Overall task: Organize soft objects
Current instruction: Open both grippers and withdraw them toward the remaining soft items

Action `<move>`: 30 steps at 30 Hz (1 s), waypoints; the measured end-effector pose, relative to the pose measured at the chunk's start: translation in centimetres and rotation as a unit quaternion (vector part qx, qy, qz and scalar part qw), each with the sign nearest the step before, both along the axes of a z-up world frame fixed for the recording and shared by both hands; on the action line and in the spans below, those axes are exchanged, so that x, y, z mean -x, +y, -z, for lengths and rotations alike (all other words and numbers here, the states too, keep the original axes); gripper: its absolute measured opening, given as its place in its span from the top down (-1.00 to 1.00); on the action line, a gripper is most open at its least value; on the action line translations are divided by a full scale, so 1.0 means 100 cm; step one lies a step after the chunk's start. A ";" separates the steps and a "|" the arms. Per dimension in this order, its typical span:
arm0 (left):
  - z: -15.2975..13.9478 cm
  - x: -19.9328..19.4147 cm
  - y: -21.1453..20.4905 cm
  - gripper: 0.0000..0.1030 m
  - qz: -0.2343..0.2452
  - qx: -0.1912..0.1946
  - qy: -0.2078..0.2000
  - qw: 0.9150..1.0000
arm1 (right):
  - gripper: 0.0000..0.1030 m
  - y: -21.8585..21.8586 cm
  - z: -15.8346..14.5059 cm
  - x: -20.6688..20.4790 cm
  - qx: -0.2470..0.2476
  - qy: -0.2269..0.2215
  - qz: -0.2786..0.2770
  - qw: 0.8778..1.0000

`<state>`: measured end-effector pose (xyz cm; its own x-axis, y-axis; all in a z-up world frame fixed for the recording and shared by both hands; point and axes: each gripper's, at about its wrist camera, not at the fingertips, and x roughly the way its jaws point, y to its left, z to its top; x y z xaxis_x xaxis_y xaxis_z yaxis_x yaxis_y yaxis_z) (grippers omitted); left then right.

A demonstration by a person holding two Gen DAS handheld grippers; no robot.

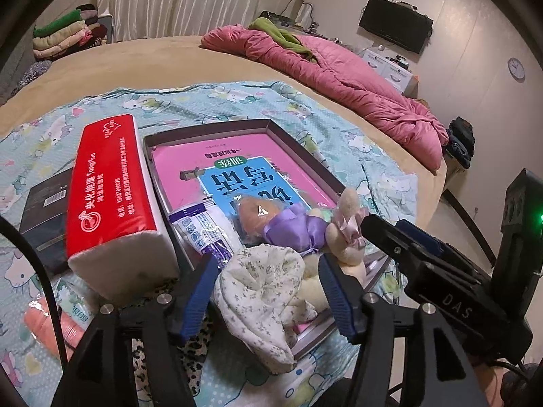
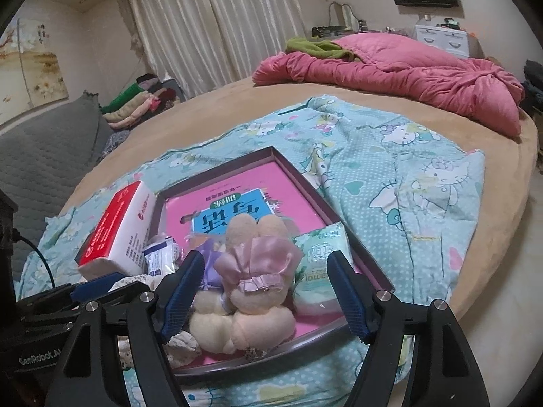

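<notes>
A dark-rimmed tray (image 1: 271, 125) (image 2: 271, 151) holding a pink book lies on a teal cartoon-cat blanket. A white flowered cloth (image 1: 264, 291) is bunched over its near edge. It sits between the pads of my left gripper (image 1: 268, 293), which is open and does not press on it. Two plush rabbits sit in the tray, one in a purple dress (image 1: 292, 227) and one in a pink dress (image 2: 258, 271). My right gripper (image 2: 263, 296) is open around them, with gaps on both sides. A green tissue pack (image 2: 319, 264) and a purple-white pack (image 1: 203, 230) also lie in the tray.
A big red tissue pack (image 1: 112, 183) leans on the tray's left rim, with a black box (image 1: 44, 217) beside it. An orange pack (image 1: 51, 325) and a leopard-print cloth (image 1: 193, 349) lie near me. A pink quilt (image 2: 390, 71) is heaped on the bed's far side.
</notes>
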<state>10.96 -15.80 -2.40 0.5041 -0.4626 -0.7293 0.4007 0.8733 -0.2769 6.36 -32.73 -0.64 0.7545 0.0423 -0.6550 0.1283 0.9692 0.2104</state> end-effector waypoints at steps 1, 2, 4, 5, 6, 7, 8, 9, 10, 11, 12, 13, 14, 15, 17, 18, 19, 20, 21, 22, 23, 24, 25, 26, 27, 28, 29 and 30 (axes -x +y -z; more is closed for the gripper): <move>-0.001 0.001 0.001 -0.22 -0.001 0.000 -0.001 1.000 | -0.48 0.000 0.000 0.000 0.000 0.000 0.001 1.000; -0.003 0.002 0.001 -0.23 -0.003 -0.002 -0.004 1.000 | -0.48 -0.001 -0.001 0.001 0.000 -0.001 0.002 1.000; -0.006 0.004 0.004 -0.32 -0.008 -0.007 -0.008 1.000 | -0.49 -0.001 -0.002 0.002 0.000 -0.004 0.002 1.000; -0.007 0.005 0.005 -0.33 -0.011 -0.008 -0.011 1.000 | -0.49 -0.001 -0.004 0.003 0.000 -0.005 0.003 1.000; -0.010 0.006 0.008 -0.34 -0.014 -0.009 -0.015 1.000 | -0.49 0.000 -0.005 0.004 0.001 -0.008 0.004 1.000; -0.013 0.007 0.011 -0.34 -0.018 -0.008 -0.017 1.000 | -0.50 0.000 -0.007 0.005 0.002 -0.011 0.003 1.000; -0.016 0.008 0.014 -0.35 -0.020 -0.006 -0.018 1.000 | -0.51 0.001 -0.009 0.005 0.003 -0.013 0.003 1.000; -0.019 0.008 0.019 -0.36 -0.024 -0.004 -0.019 1.000 | -0.51 0.002 -0.011 0.006 0.003 -0.015 0.002 1.000; -0.023 0.009 0.024 -0.38 -0.030 -0.003 -0.021 0.999 | -0.51 0.004 -0.013 0.007 0.002 -0.018 0.000 1.000; -0.025 0.009 0.028 -0.38 -0.034 -0.004 -0.023 0.999 | -0.51 0.005 -0.015 0.007 0.003 -0.020 -0.002 1.000; -0.029 0.009 0.033 -0.38 -0.039 -0.007 -0.024 0.999 | -0.51 0.006 -0.017 0.008 0.003 -0.022 -0.003 1.000; -0.032 0.009 0.038 -0.39 -0.044 -0.010 -0.025 0.999 | -0.51 0.008 -0.020 0.009 0.004 -0.026 -0.005 1.000; -0.035 0.010 0.042 -0.39 -0.047 -0.013 -0.026 0.998 | -0.51 0.010 -0.022 0.009 0.004 -0.028 -0.007 1.000; -0.038 0.010 0.047 -0.39 -0.052 -0.016 -0.028 0.998 | -0.51 0.012 -0.024 0.009 0.003 -0.031 -0.009 0.999; -0.043 0.010 0.056 -0.39 -0.060 -0.018 -0.031 0.998 | -0.51 0.014 -0.027 0.011 0.003 -0.035 -0.010 0.999; -0.045 0.010 0.060 -0.39 -0.065 -0.018 -0.031 0.997 | -0.51 0.015 -0.028 0.011 0.004 -0.036 -0.011 0.999; -0.047 0.011 0.064 -0.39 -0.068 -0.017 -0.032 0.997 | -0.52 0.016 -0.029 0.011 0.005 -0.037 -0.012 0.999; -0.048 0.011 0.066 -0.39 -0.070 -0.016 -0.034 0.997 | -0.51 0.017 -0.030 0.011 0.005 -0.037 -0.013 0.999; -0.050 0.011 0.069 -0.39 -0.072 -0.017 -0.034 0.997 | -0.51 0.019 -0.031 0.012 0.006 -0.037 -0.014 0.999; -0.051 0.012 0.070 -0.40 -0.073 -0.018 -0.034 0.997 | -0.51 0.020 -0.032 0.012 0.006 -0.038 -0.016 0.999; -0.052 0.013 0.072 -0.40 -0.074 -0.020 -0.035 0.996 | -0.51 0.021 -0.033 0.013 0.007 -0.039 -0.017 0.999; -0.053 0.015 0.074 -0.40 -0.076 -0.022 -0.036 0.996 | -0.51 0.023 -0.036 0.014 0.007 -0.039 -0.018 0.999; -0.055 0.016 0.076 -0.40 -0.078 -0.023 -0.037 0.996 | -0.52 0.025 -0.038 0.015 0.005 -0.041 -0.021 0.999; -0.056 0.017 0.079 -0.40 -0.080 -0.023 -0.038 0.996 | -0.52 0.027 -0.040 0.016 0.004 -0.043 -0.025 0.999; -0.057 0.018 0.083 -0.40 -0.083 -0.024 -0.038 0.996 | -0.52 0.029 -0.043 0.017 0.004 -0.046 -0.028 0.999; -0.059 0.018 0.087 -0.41 -0.086 -0.026 -0.038 0.995 | -0.52 0.033 -0.046 0.018 0.004 -0.047 -0.035 0.998; -0.060 0.019 0.092 -0.41 -0.091 -0.028 -0.038 0.995 | -0.52 0.037 -0.048 0.019 0.002 -0.048 -0.041 0.998; -0.061 0.019 0.096 -0.41 -0.096 -0.029 -0.038 0.994 | -0.52 0.041 -0.050 0.020 0.001 -0.050 -0.047 0.998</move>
